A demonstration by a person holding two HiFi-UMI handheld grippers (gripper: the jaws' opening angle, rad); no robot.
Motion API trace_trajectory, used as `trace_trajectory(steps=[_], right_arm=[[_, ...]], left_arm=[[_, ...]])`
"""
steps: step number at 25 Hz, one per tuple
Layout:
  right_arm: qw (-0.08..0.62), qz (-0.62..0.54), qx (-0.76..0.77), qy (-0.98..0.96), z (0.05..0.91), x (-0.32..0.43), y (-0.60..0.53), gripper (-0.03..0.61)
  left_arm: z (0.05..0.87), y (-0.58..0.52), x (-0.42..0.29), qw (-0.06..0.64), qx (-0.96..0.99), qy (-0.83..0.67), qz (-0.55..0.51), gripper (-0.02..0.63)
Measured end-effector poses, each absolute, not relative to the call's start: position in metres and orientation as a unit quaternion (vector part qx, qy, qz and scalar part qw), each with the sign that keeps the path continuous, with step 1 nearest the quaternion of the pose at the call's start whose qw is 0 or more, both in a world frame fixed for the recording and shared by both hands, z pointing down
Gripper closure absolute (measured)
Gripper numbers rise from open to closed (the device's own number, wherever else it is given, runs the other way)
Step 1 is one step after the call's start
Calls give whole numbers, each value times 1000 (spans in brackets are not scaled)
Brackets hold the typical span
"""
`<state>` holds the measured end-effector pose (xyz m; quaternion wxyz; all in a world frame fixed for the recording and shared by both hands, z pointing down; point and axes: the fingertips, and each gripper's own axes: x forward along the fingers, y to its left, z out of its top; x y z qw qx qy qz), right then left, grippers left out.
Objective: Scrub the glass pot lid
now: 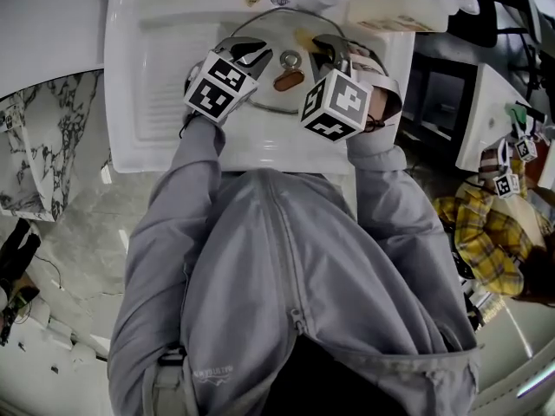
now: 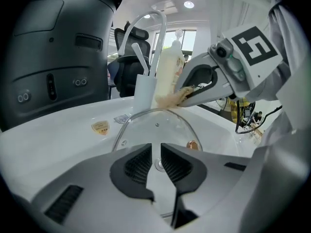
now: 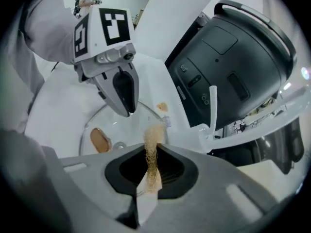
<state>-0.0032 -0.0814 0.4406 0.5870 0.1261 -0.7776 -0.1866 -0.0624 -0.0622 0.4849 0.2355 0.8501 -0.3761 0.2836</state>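
Observation:
The glass pot lid (image 1: 276, 100) with a metal rim and a brown handle (image 1: 289, 81) stands tilted in the white sink (image 1: 156, 102). My left gripper (image 1: 251, 56) is shut on the lid's near edge; in the left gripper view the glass (image 2: 155, 130) rises beyond its jaws (image 2: 155, 161). My right gripper (image 1: 329, 55) is shut on a thin tan scrub pad (image 3: 154, 144), whose tip (image 2: 167, 99) rests against the lid's far rim. In the right gripper view, the left gripper (image 3: 127, 110) reaches down onto the lid (image 3: 97, 123) next to the handle (image 3: 100, 141).
A curved faucet (image 2: 146, 23), a white holder (image 2: 144, 91) and a pale soap bottle (image 2: 170, 67) stand at the sink's back. A large black appliance (image 3: 233, 57) looms beside the sink. Marble floor (image 1: 78, 224) lies to the left.

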Motion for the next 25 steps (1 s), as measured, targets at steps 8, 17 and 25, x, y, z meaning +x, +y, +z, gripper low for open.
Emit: trace_trajectory(steps=[8,17,25], right_arm=[[610,-284,122,-730,469,-24,-124,546],[629,-291,80,-716,495,-21,-95,546],[656,-243,10,-714,506,-8,-43,546]], left_arm=[[492,-67,-62,250,848,-372,282,558],[503,-67,-61,259,847,-364,289,558],[503,-67,-58,258,846,-365,290,558]])
